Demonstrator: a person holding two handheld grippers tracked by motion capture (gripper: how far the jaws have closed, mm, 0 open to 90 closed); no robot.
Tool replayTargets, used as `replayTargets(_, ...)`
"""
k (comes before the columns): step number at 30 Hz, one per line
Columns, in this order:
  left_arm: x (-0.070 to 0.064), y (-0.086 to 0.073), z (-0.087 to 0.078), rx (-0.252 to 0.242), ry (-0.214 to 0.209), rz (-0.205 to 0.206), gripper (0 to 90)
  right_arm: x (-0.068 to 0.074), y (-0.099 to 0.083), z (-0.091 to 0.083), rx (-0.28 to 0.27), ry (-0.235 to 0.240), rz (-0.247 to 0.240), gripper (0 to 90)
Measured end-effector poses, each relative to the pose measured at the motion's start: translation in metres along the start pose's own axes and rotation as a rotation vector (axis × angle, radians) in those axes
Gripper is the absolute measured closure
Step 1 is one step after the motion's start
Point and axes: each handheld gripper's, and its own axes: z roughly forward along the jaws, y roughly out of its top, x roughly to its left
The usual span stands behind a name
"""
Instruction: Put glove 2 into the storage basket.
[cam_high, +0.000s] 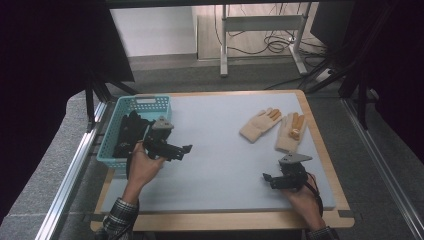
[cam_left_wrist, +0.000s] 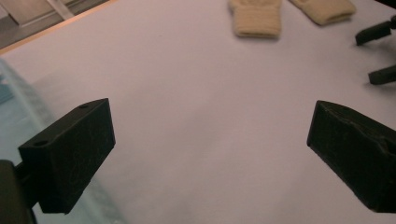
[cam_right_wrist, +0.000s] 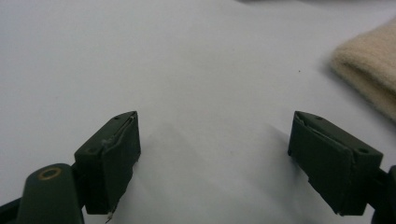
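Two cream knitted gloves with orange fingertips lie side by side at the right back of the mat, the left glove (cam_high: 257, 125) and the right glove (cam_high: 291, 132). My left gripper (cam_high: 184, 151) hovers open beside the teal basket (cam_high: 111, 145), with nothing between its jaws. In the left gripper view (cam_left_wrist: 210, 123) both glove cuffs (cam_left_wrist: 257, 21) (cam_left_wrist: 324, 11) lie far ahead. My right gripper (cam_high: 269, 181) is open near the front right, just short of the gloves. In the right gripper view (cam_right_wrist: 215, 135) bare mat lies between the jaws and a glove cuff (cam_right_wrist: 369, 70) sits at the right.
The teal basket holds dark objects (cam_high: 131, 131) and stands at the mat's left edge. The pale mat (cam_high: 220, 150) covers a wooden table top (cam_high: 225, 220). Metal rails run along both sides, and a desk frame (cam_high: 260, 30) with cables stands beyond the table.
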Motion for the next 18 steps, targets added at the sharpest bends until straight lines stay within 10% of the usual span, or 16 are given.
replayTargets(6,-0.031,-0.023,0.019,-0.007,-0.030,0.045,1.3,0.000,0.000,0.000,-0.001,0.000,0.001,16.2)
replayTargets(18,-0.053,-0.078,0.042,0.049,-0.022,0.006,1.1,0.000,0.000,0.000,0.000,-0.001,0.002,16.3)
